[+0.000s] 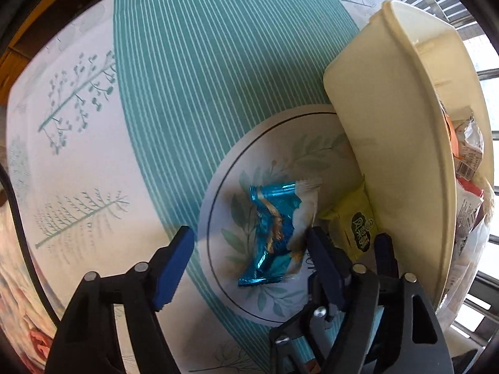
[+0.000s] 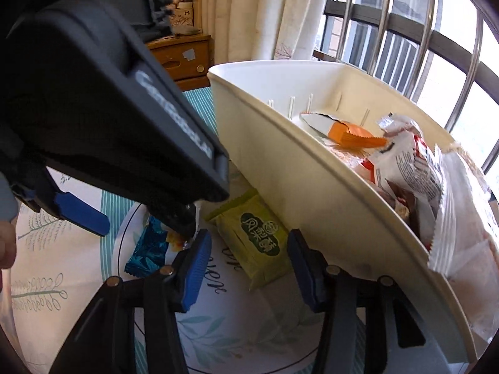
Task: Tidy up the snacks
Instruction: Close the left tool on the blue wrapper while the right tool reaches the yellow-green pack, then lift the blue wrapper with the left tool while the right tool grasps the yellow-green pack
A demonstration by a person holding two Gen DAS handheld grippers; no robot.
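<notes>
A blue foil snack packet (image 1: 274, 233) lies on a round white leaf-patterned plate (image 1: 268, 143). My left gripper (image 1: 249, 243) is open, its fingers on either side of the packet just above it. A yellow-green snack packet (image 2: 255, 240) lies on the same plate (image 2: 218, 327) against the cream bin (image 2: 280, 143). My right gripper (image 2: 249, 261) is open, its fingers astride the yellow-green packet. The blue packet (image 2: 146, 252) also shows in the right wrist view, partly hidden under the left gripper body (image 2: 93, 109). The yellow-green packet (image 1: 352, 224) shows in the left wrist view, behind the right gripper's fingers (image 1: 324, 255).
The cream plastic bin (image 1: 389, 124) stands right of the plate and holds several snack bags, among them an orange one (image 2: 352, 134) and a white one (image 2: 405, 162). A teal striped tablecloth (image 1: 202, 62) covers the table. A window with bars (image 2: 421, 31) is behind the bin.
</notes>
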